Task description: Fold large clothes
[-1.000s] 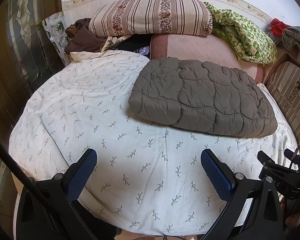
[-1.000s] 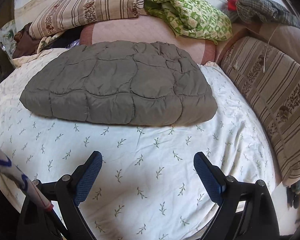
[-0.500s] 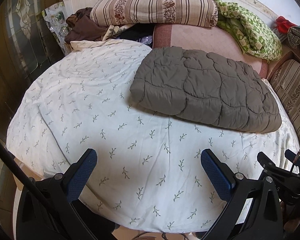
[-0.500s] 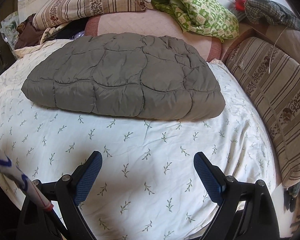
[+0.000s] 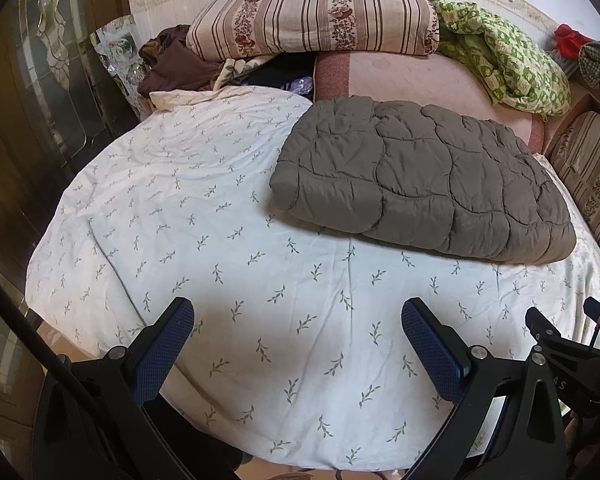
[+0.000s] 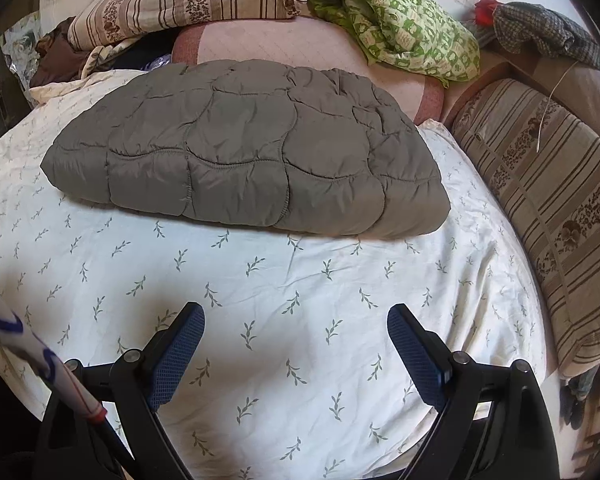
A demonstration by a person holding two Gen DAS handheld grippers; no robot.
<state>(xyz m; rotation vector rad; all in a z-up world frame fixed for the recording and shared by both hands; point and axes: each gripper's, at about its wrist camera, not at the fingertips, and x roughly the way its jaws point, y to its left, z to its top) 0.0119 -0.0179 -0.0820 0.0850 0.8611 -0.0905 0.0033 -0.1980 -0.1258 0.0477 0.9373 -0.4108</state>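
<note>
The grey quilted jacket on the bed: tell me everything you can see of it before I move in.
The grey quilted jacket is a puffy, padded garment of smooth taupe-grey fabric, stitched into rounded panels. It lies folded into a thick, roughly rectangular bundle, flat on the leaf-print sheet, with its far edge against the pink cushion. No sleeves, collar or zip show. Its near edge is rounded and bulging. Neither the left gripper nor the right gripper touches it; both are open, short of it.
</note>
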